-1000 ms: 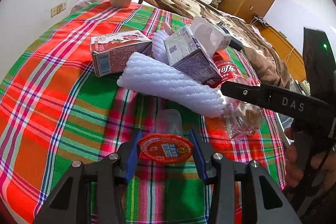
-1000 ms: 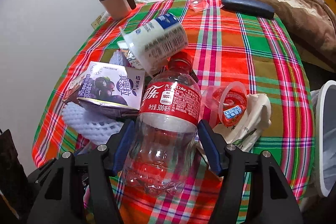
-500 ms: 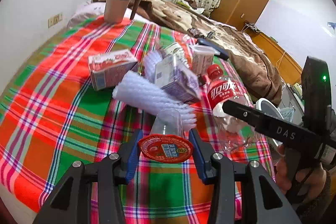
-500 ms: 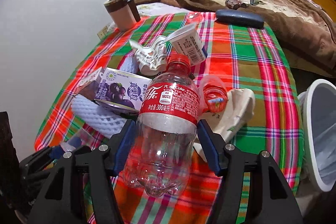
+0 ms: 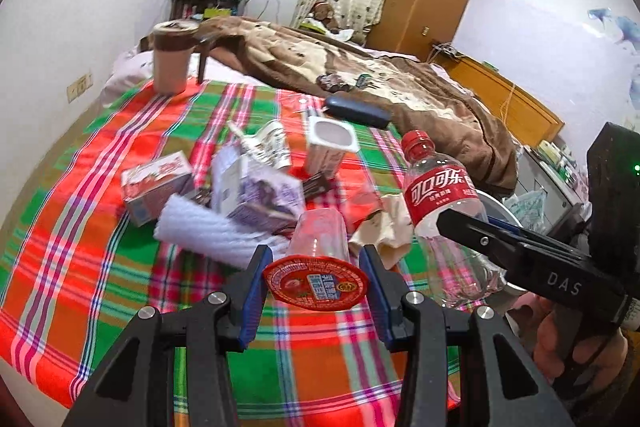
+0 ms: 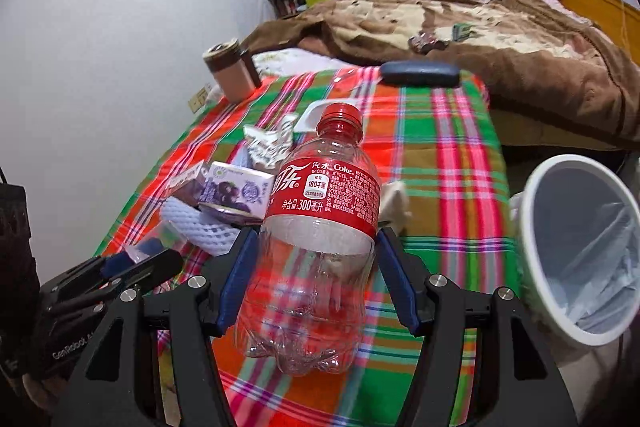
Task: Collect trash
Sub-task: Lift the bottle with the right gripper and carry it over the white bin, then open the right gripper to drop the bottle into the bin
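Note:
My left gripper (image 5: 316, 285) is shut on a clear jelly cup with a red foil lid (image 5: 316, 281), held above the plaid cloth (image 5: 100, 227). My right gripper (image 6: 316, 281) is shut on an empty Coke bottle (image 6: 320, 227), lifted off the cloth; the bottle also shows in the left wrist view (image 5: 440, 199). A white bin with a plastic liner (image 6: 580, 251) stands at the right, beside the table edge. On the cloth lie a purple carton (image 5: 260, 195), a red-and-white carton (image 5: 156, 183), white foam netting (image 5: 208, 231), a yogurt cup (image 5: 328, 147) and a crumpled wrapper (image 5: 384, 227).
A brown-lidded mug (image 5: 172, 59) stands at the far left corner of the cloth. A dark case (image 5: 356, 111) lies at the far edge. A bed with a brown blanket (image 6: 480, 27) is behind. A white wall runs along the left.
Both grippers rose and pulled back from the trash pile, each holding its item. The bin has come further into the right wrist view.

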Demonstrator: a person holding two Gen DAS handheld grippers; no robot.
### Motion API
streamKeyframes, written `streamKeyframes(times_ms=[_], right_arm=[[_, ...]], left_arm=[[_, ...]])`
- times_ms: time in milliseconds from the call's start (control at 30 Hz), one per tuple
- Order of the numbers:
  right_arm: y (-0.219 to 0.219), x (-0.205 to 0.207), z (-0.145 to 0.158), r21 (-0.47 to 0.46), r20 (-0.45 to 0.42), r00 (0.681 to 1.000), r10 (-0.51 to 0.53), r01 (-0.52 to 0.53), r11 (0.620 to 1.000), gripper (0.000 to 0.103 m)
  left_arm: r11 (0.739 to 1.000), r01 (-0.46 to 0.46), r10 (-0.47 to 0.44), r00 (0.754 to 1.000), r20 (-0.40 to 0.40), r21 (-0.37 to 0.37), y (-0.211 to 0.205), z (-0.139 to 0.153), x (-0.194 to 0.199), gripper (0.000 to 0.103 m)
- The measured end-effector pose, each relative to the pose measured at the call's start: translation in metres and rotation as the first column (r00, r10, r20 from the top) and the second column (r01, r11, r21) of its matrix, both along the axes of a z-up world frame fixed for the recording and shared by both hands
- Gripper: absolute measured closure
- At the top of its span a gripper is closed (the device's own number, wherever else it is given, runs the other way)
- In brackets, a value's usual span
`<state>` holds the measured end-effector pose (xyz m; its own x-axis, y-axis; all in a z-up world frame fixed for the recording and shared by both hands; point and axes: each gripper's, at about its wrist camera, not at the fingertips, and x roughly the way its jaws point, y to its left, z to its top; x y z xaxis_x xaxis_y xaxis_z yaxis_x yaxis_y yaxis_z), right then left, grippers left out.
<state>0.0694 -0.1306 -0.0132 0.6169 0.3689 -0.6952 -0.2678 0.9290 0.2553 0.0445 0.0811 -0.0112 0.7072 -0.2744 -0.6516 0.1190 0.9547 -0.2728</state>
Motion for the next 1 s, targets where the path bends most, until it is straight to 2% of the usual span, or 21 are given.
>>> streamKeyframes(times_ms=[200, 500, 700, 833, 1000], right_arm=[[-0.032, -0.005, 0.009, 0.015, 0.024, 0.998, -0.054, 0.054, 0.998, 0.041], [-0.090, -0.011, 0.012, -0.003, 0.050, 0.979, -0.200, 0.200, 0.980, 0.041], [-0.128, -0.007, 0.007, -0.020, 0.044, 0.948, -0.314, 0.315, 0.949, 0.040], [-0.149, -0.005, 0.001, -0.050, 0.051, 0.925, -0.376, 0.378, 0.924, 0.040], [-0.174, -0.001, -0.010, -0.088, 0.029, 0.908, -0.418, 0.419, 0.904, 0.040]], left_arm=[[0.998, 0.062, -0.063, 0.998, 0.027, 0.033, -0.033, 0.012, 0.009, 0.058], [0.980, 0.196, -0.197, 0.979, 0.043, 0.024, -0.096, 0.020, 0.031, 0.058], [0.958, 0.285, -0.286, 0.957, 0.045, 0.012, -0.148, 0.018, 0.047, 0.058], [0.935, 0.355, -0.354, 0.935, 0.035, -0.007, -0.185, 0.014, 0.057, 0.058], [0.904, 0.428, -0.428, 0.904, 0.015, 0.004, -0.230, 0.005, 0.067, 0.058]])
